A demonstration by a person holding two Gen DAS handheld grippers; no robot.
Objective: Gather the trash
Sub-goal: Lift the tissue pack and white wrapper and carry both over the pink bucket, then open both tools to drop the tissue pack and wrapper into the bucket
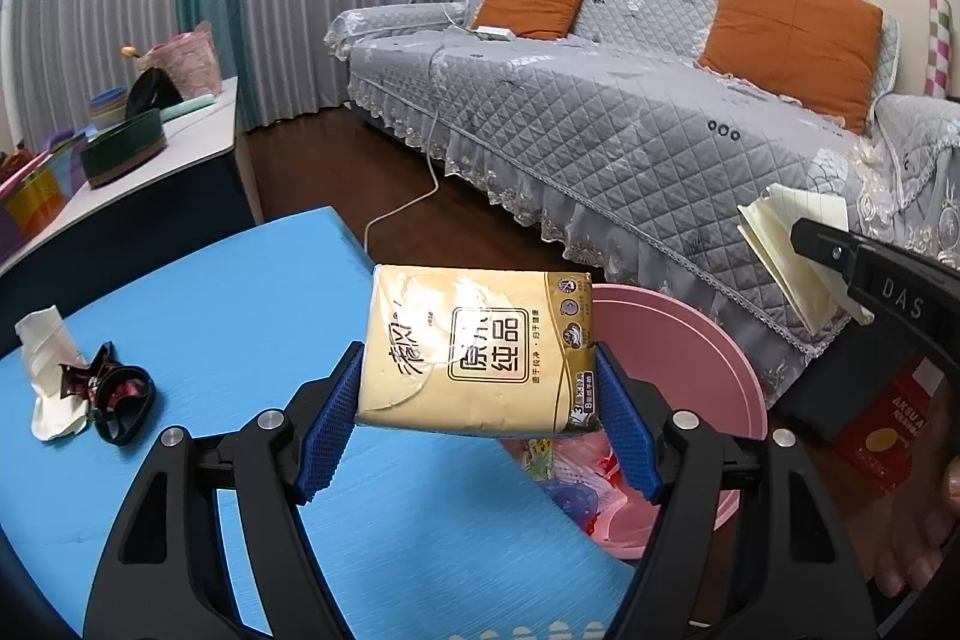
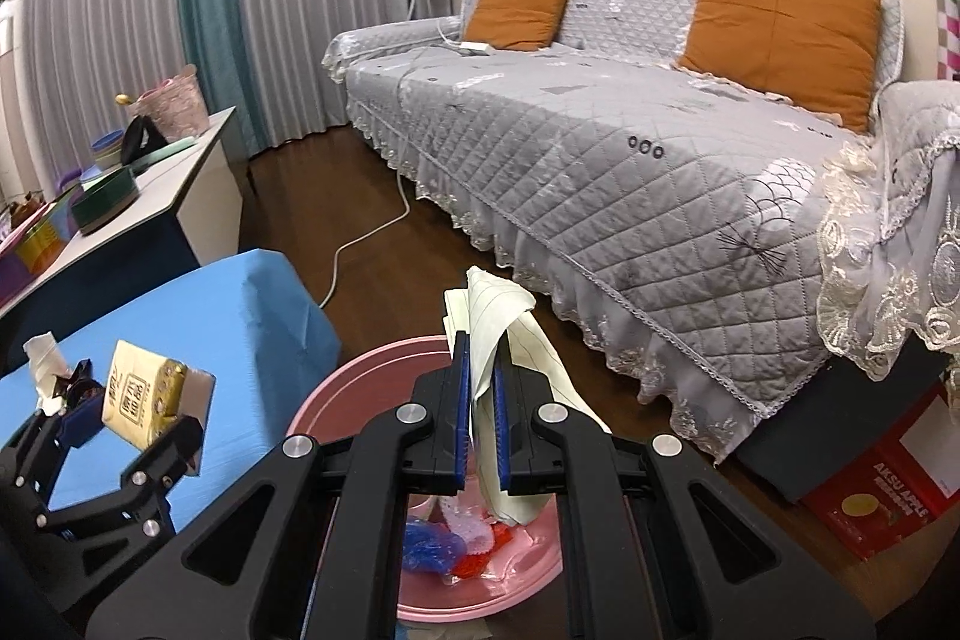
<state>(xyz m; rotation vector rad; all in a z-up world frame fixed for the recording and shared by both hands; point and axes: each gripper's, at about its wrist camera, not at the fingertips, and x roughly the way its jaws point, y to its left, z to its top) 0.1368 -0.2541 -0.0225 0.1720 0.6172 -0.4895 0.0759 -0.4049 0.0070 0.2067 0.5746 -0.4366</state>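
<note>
My left gripper (image 1: pixel 480 388) is shut on a yellow tissue pack (image 1: pixel 474 346) and holds it above the edge of the blue table (image 1: pixel 240 292), beside the pink bin (image 1: pixel 690 340). My right gripper (image 2: pixel 481 388) is shut on a crumpled sheet of lined pale paper (image 2: pixel 504 328) and holds it over the pink bin (image 2: pixel 336 400), which has coloured wrappers (image 2: pixel 456 544) inside. The left gripper (image 2: pixel 129 400) with the tissue pack (image 2: pixel 141 394) shows at the left of the right wrist view. A white crumpled paper (image 1: pixel 45 370) and a dark wrapper (image 1: pixel 117 394) lie on the table.
A grey quilted sofa (image 1: pixel 600 130) with orange cushions stands behind the bin. A white cable (image 2: pixel 360 238) runs across the wooden floor. A white side table (image 1: pixel 150 160) with containers stands at the left. A red box (image 2: pixel 888 490) sits on the floor at the right.
</note>
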